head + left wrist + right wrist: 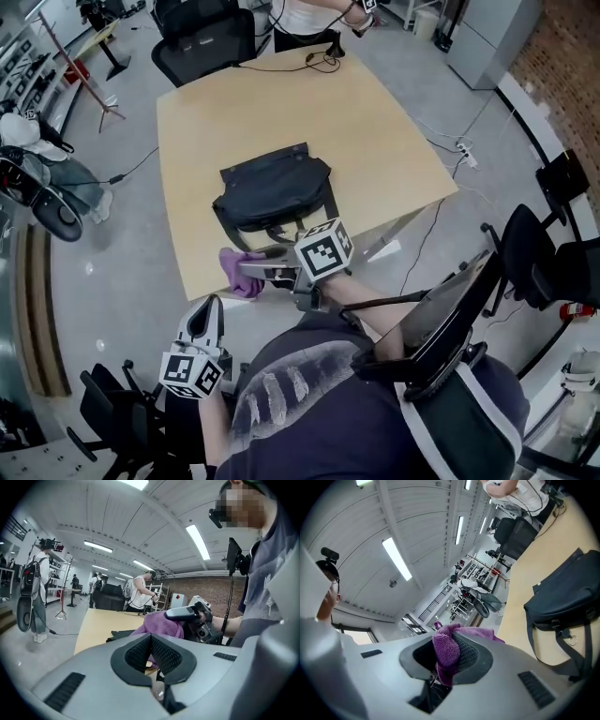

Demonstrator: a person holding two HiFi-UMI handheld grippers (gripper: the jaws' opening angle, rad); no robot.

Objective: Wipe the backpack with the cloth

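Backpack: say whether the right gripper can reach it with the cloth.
Probably yes: the right gripper, shut on the cloth, is at the table's near edge beside the backpack, nothing between.

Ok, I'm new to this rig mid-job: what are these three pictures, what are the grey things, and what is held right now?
No robot here: a person holds a two-jaw gripper in each hand. The head view looks down from their head; each gripper view looks along one gripper's jaws. A dark backpack lies on the wooden table. The right gripper is shut on a purple cloth at the table's near edge. The left gripper hangs low off the table, jaws together, empty.
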